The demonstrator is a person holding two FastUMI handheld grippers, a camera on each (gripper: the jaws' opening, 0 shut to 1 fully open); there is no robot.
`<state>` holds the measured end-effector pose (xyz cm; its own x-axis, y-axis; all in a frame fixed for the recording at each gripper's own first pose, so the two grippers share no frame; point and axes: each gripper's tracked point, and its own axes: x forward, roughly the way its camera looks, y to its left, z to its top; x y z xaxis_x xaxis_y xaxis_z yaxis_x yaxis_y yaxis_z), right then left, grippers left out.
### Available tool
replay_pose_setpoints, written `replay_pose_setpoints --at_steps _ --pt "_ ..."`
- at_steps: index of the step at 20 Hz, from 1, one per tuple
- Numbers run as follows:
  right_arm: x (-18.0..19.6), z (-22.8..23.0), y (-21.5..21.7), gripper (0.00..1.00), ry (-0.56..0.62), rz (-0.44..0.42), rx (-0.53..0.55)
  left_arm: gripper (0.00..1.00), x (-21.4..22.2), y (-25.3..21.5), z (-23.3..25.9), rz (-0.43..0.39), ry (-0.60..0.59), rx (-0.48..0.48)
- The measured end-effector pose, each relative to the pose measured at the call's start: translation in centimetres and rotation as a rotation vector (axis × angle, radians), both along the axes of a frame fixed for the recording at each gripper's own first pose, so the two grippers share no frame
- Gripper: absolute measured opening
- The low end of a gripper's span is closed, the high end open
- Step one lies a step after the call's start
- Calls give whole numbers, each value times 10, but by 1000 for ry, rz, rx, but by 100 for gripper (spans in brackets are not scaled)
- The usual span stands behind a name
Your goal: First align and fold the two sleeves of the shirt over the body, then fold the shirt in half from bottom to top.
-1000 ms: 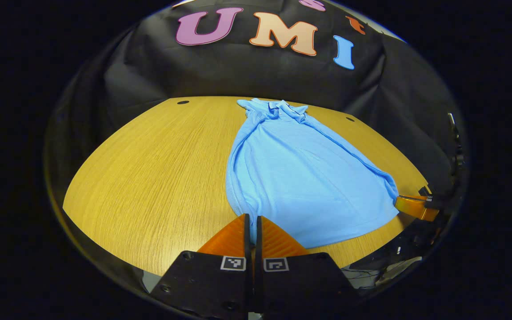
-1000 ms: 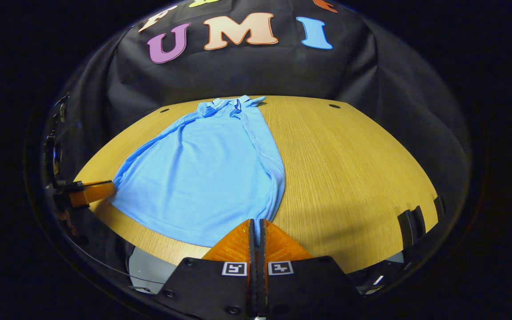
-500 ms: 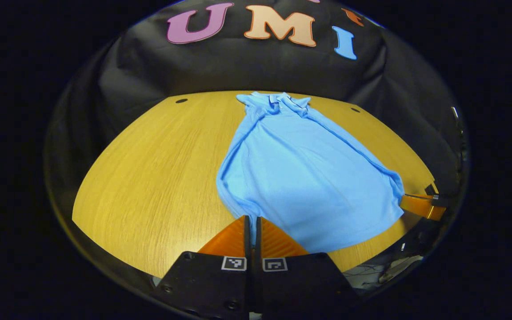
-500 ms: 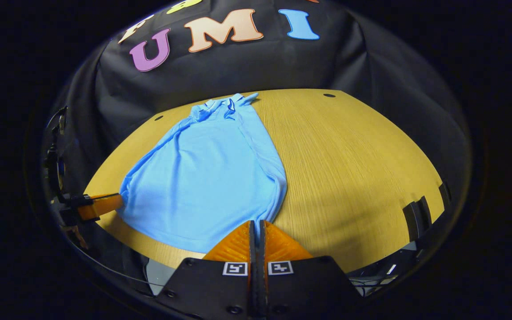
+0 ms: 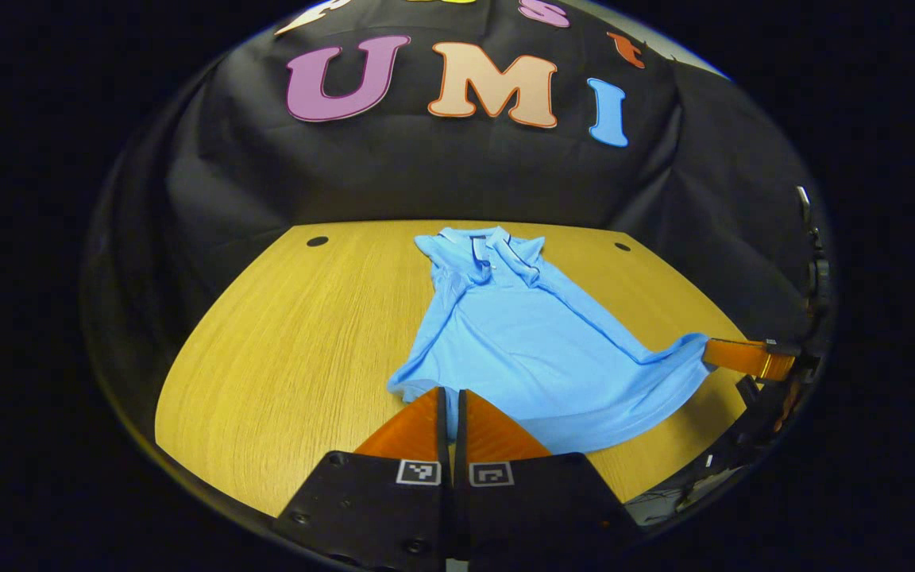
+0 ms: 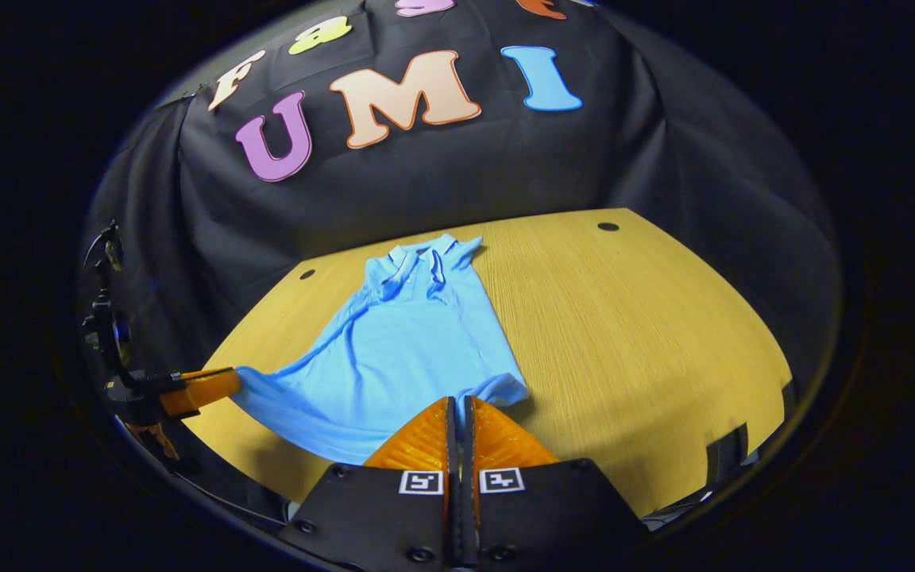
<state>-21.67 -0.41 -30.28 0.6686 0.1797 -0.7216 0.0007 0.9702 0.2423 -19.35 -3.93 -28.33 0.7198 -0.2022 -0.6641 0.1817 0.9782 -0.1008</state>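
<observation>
Lifting now: both hem corners of the blue polo shirt [image 5: 537, 349] have risen off the worktop [image 5: 283, 349], the collar end staying down. The left hand-held gripper [image 5: 449, 397] and right hand-held gripper [image 6: 461, 405] are each pinched tight on a corner, so the bottom-to-top fold looks underway.

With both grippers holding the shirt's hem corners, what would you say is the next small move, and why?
Probably carry both corners forward toward the collar. The left gripper and right gripper each pinch a lifted hem corner of the shirt, whose sleeves seem already folded in.
</observation>
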Motion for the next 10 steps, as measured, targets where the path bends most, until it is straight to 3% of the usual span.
replay_pose_setpoints --at_steps 10 --pt "131 21 27 2 -88 15 92 0 124 6 36 41 -75 1"
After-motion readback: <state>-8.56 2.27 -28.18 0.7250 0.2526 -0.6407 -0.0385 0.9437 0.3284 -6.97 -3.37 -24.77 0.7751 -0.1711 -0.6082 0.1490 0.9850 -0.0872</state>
